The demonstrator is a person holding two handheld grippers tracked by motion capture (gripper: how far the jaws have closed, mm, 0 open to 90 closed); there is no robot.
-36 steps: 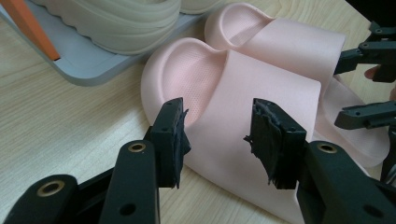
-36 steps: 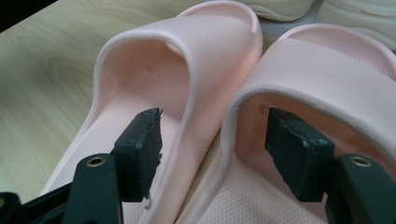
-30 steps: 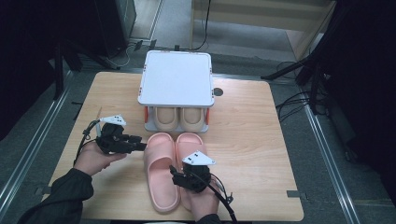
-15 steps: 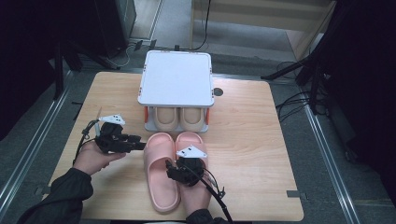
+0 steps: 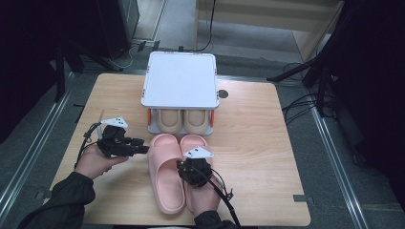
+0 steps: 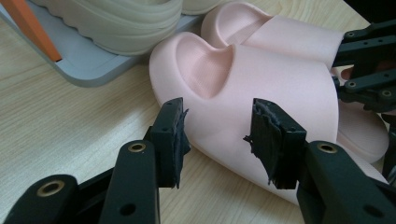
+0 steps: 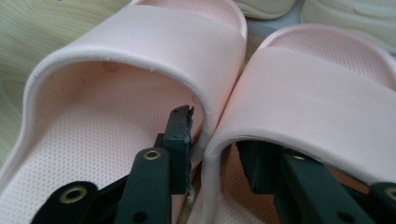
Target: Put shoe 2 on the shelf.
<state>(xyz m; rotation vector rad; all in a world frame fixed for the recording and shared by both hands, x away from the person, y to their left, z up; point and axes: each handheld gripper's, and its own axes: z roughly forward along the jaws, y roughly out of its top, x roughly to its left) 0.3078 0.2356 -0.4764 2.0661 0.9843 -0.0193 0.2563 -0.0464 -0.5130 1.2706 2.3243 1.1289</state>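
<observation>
Two pink slippers lie side by side on the wooden table, the left slipper (image 5: 165,183) (image 6: 261,79) (image 7: 140,51) touching the right slipper (image 5: 193,142) (image 6: 280,32) (image 7: 317,93). My right gripper (image 5: 190,168) (image 7: 212,140) straddles their adjoining strap walls. One jaw is inside the left slipper and the other is under the right slipper's strap, pressed on both walls. My left gripper (image 5: 143,149) (image 6: 217,126) stands open just off the left slipper's outer side near its toe, with nothing between the pads.
A white-topped shoe rack (image 5: 179,81) stands at the back of the table, just beyond the pink toes. A beige pair (image 5: 184,121) (image 6: 116,23) sits on its grey lower shelf (image 6: 93,70). Bare wood (image 5: 258,143) lies to the right.
My right gripper has slid a little left and forward onto the straps where the slippers meet. The left gripper and both slippers have hardly moved.
</observation>
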